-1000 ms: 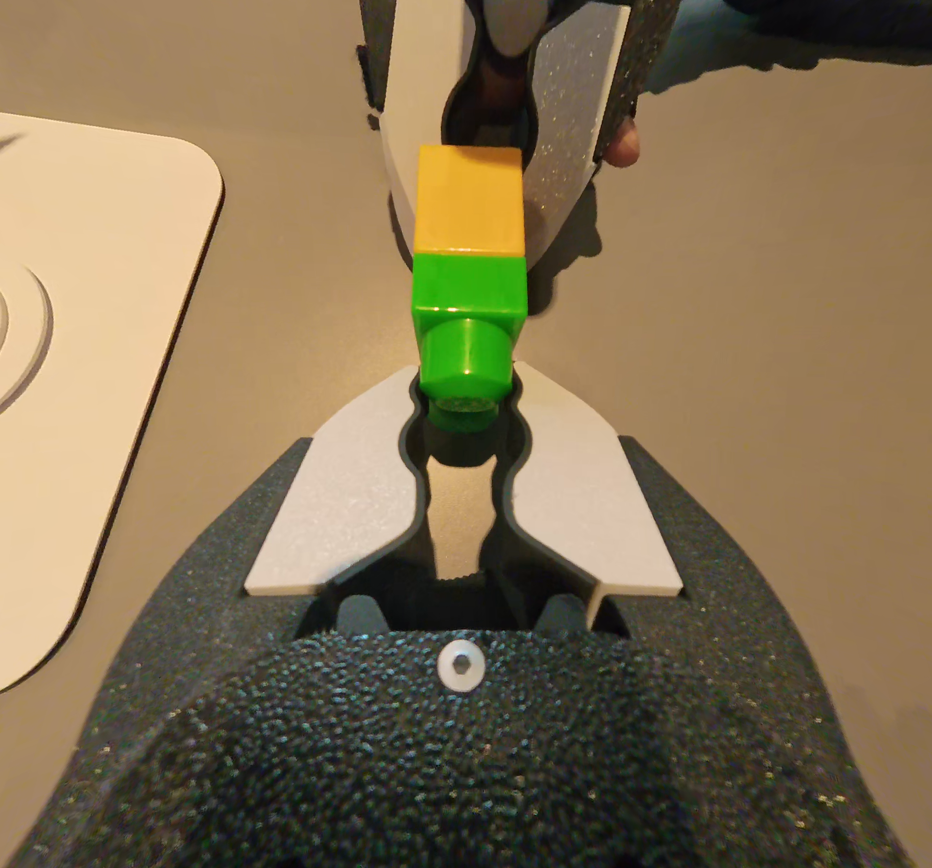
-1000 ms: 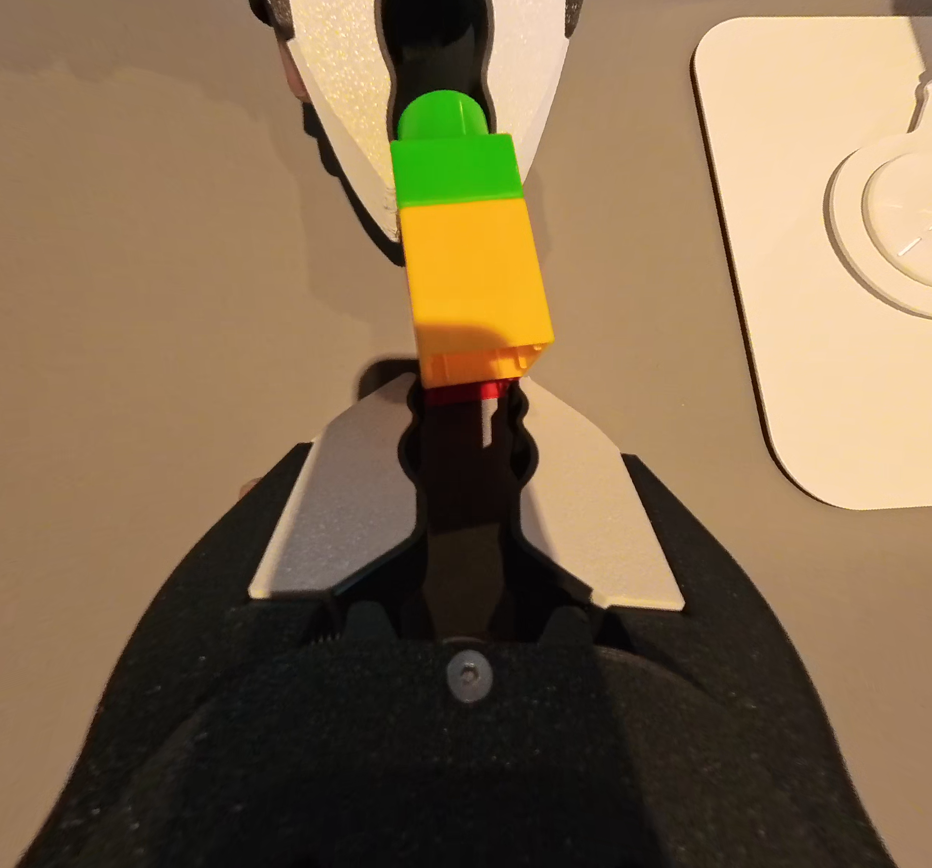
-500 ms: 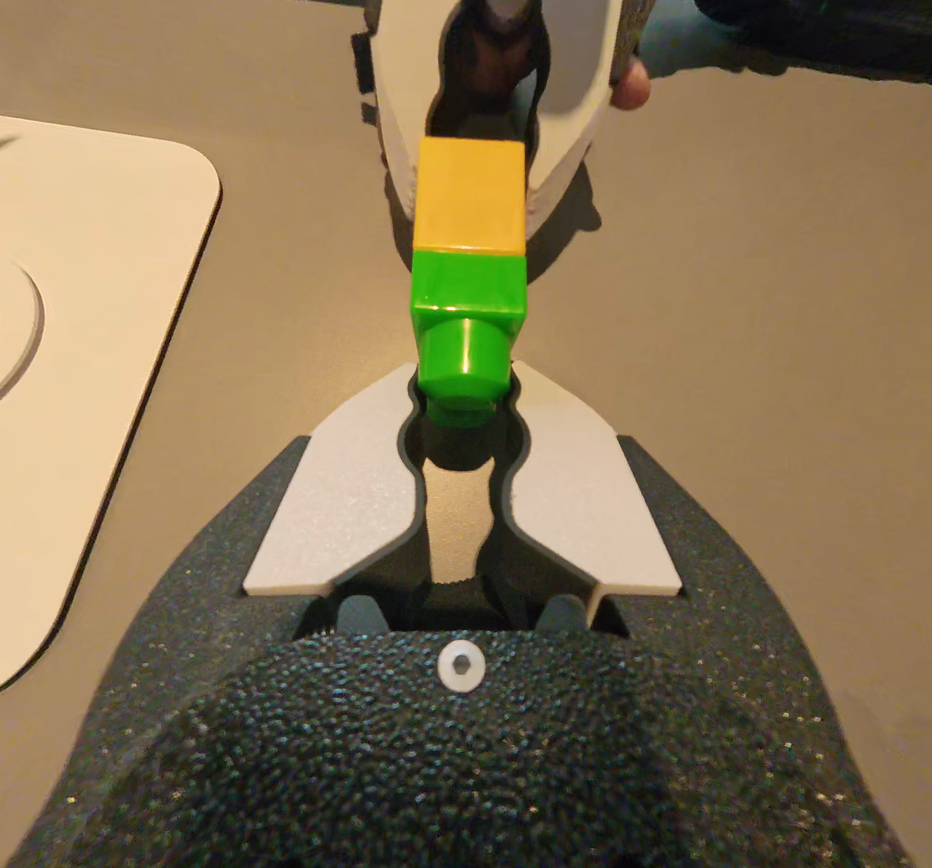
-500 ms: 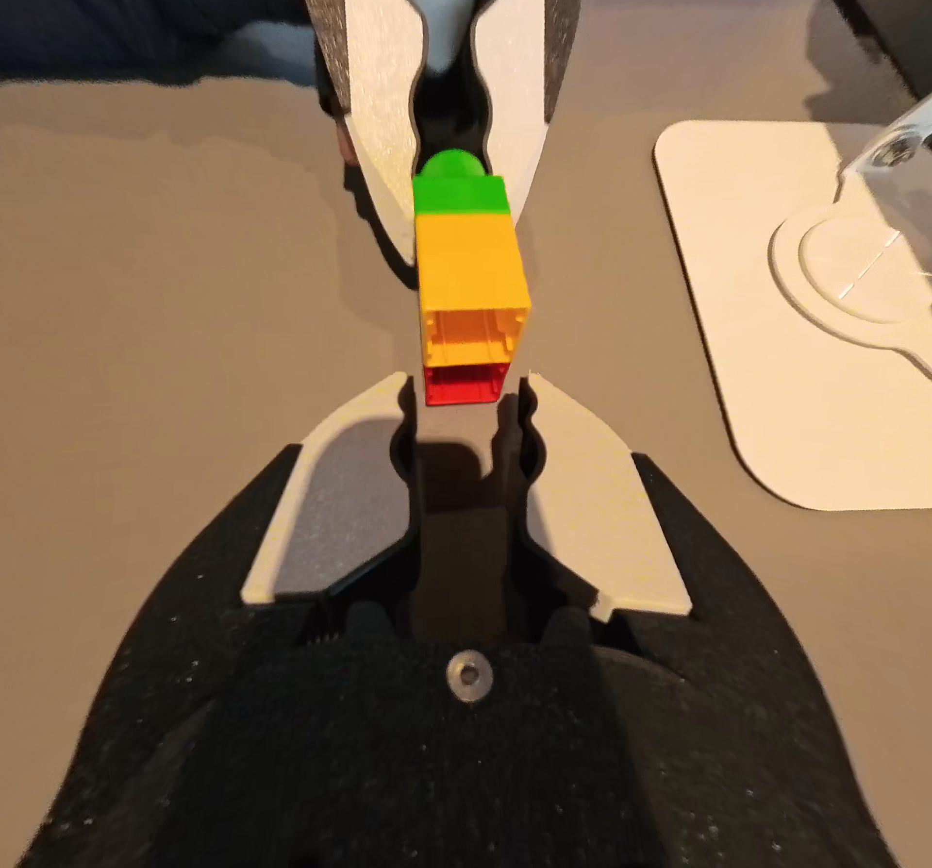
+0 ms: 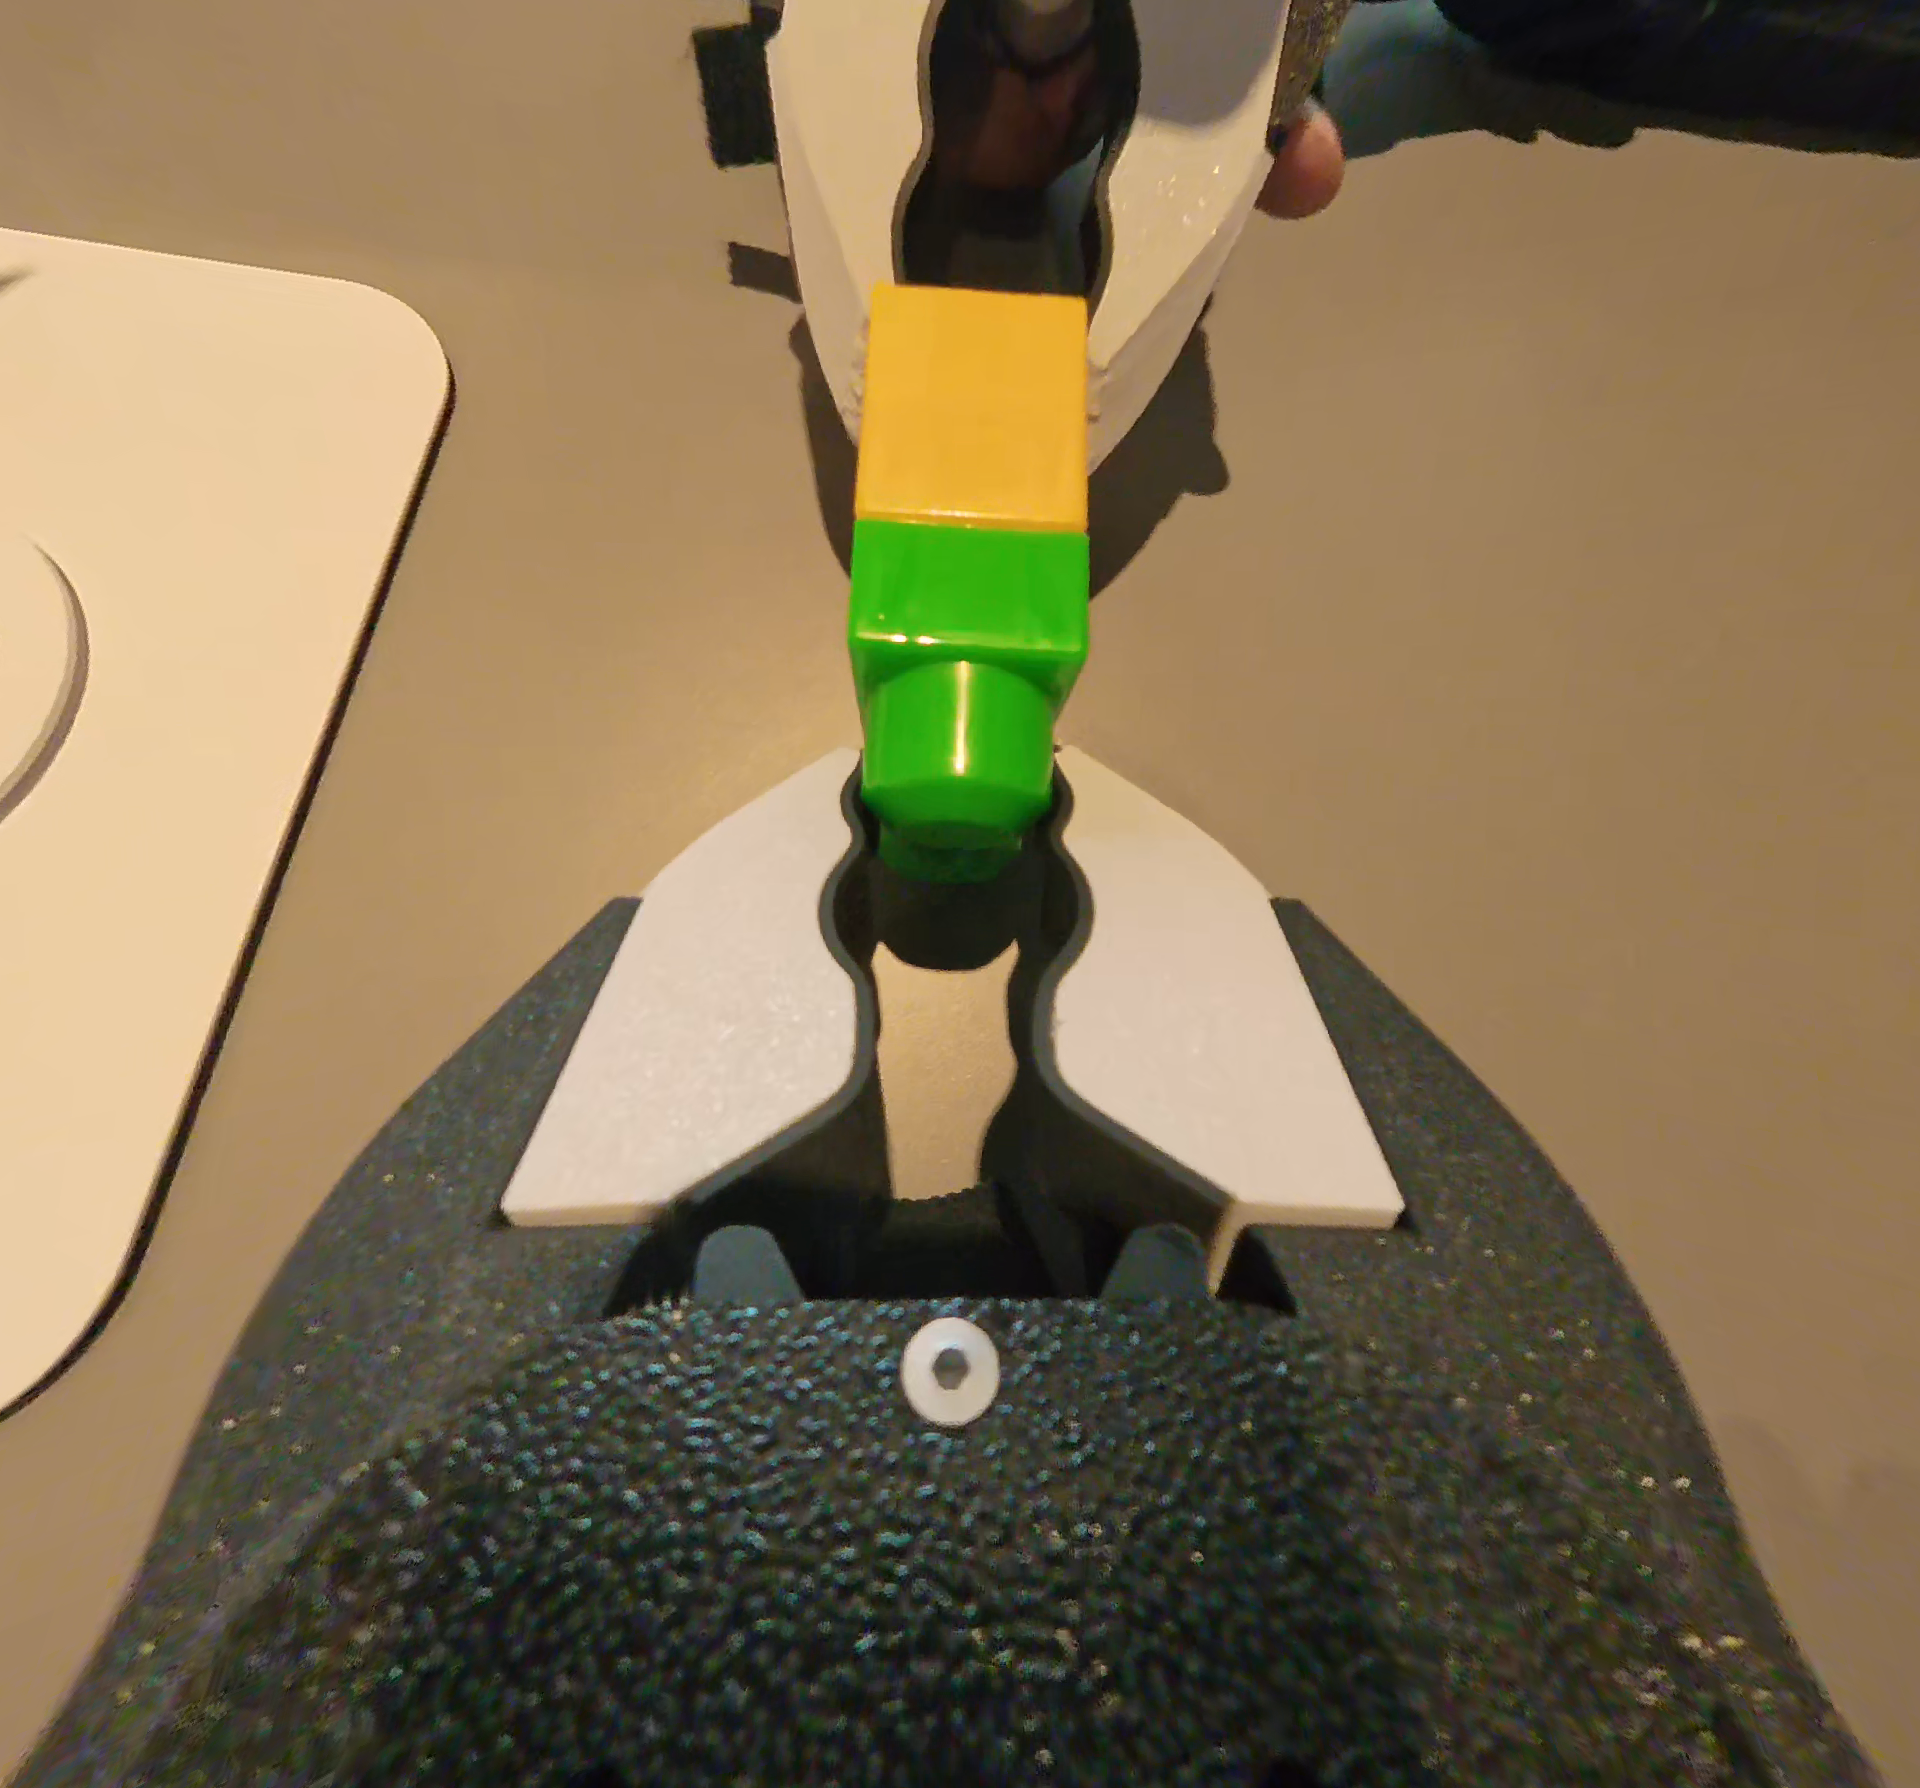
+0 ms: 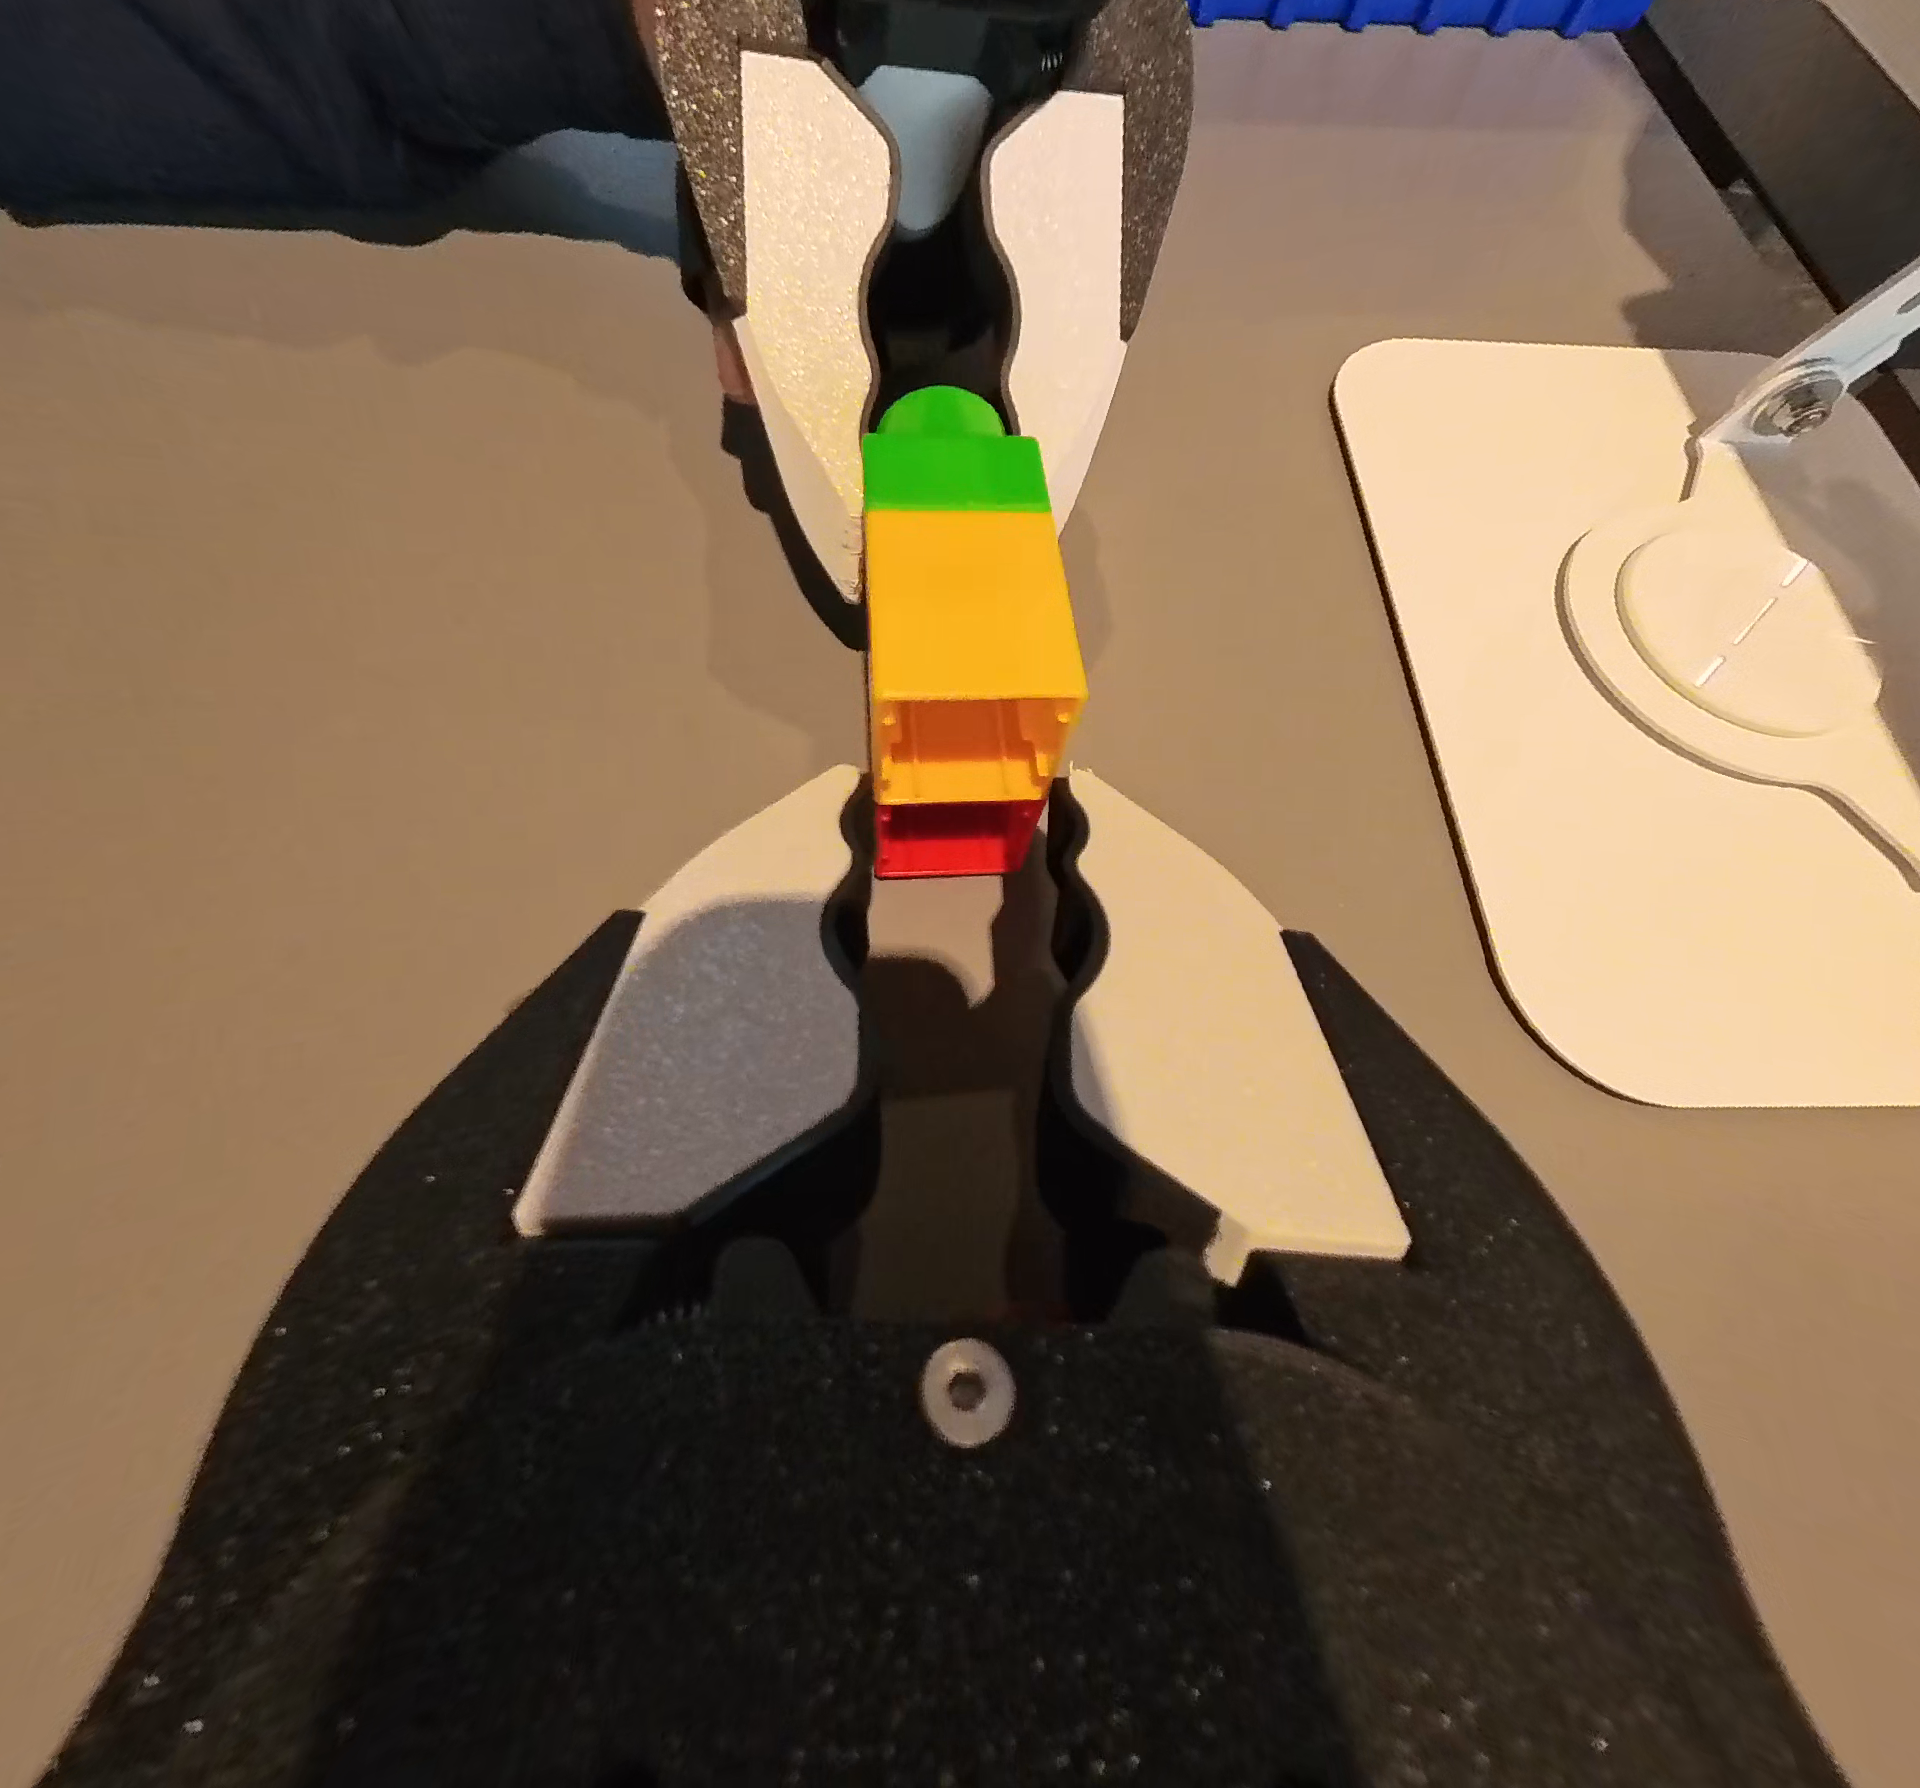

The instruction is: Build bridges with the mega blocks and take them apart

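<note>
Right gripper (image 6: 961, 793), clamped on red block (image 6: 951, 839), had separated it from yellow block (image 6: 966, 611); left gripper (image 5: 956, 782) gripped green block (image 5: 961, 699).

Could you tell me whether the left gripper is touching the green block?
Touching. The left wrist view shows the left gripper closed on the round stud of the green block, both fingertips pressed against its sides with no gap.

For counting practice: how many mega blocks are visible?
3: green block in left claw, yellow block joined to it, red block in right claw; others may be hidden.
</note>
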Demonstrator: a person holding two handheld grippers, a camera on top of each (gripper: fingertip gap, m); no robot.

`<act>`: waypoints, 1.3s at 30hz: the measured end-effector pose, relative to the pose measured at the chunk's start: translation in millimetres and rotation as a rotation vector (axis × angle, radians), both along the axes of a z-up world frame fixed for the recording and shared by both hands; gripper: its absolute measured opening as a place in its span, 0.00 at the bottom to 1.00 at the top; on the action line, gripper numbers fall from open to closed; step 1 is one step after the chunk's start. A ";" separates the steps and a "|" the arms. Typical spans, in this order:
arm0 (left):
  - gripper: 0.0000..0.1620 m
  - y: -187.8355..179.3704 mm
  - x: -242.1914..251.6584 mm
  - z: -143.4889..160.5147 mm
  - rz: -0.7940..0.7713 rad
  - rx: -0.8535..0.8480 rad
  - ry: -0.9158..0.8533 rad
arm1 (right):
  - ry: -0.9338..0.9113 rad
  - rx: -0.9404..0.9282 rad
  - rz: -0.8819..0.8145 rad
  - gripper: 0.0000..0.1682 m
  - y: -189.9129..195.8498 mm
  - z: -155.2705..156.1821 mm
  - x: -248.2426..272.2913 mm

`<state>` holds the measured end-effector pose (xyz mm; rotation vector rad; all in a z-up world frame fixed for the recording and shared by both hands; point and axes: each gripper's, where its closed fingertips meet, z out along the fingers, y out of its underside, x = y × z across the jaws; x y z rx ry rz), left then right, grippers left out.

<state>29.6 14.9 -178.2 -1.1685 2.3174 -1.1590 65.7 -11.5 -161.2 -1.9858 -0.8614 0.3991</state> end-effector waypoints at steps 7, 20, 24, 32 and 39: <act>0.17 1.9 0.1 -0.9 0.017 -0.007 0.020 | 0.045 0.012 -0.035 0.19 6.8 5.7 -1.8; 0.18 0.4 1.5 -1.7 0.014 0.028 0.010 | 0.006 -0.019 -0.027 0.23 2.2 -1.5 0.4; 0.18 -0.1 2.0 -1.5 0.011 0.022 0.002 | -0.022 -0.034 -0.025 0.30 2.7 -5.8 -1.4; 0.18 -2.5 3.5 -1.4 0.004 0.023 -0.013 | -0.067 -0.033 -0.044 0.22 7.2 -9.9 -2.7; 0.19 0.9 6.4 1.1 0.035 -0.009 -0.024 | -0.067 -0.011 -0.060 0.22 9.3 -7.3 -1.0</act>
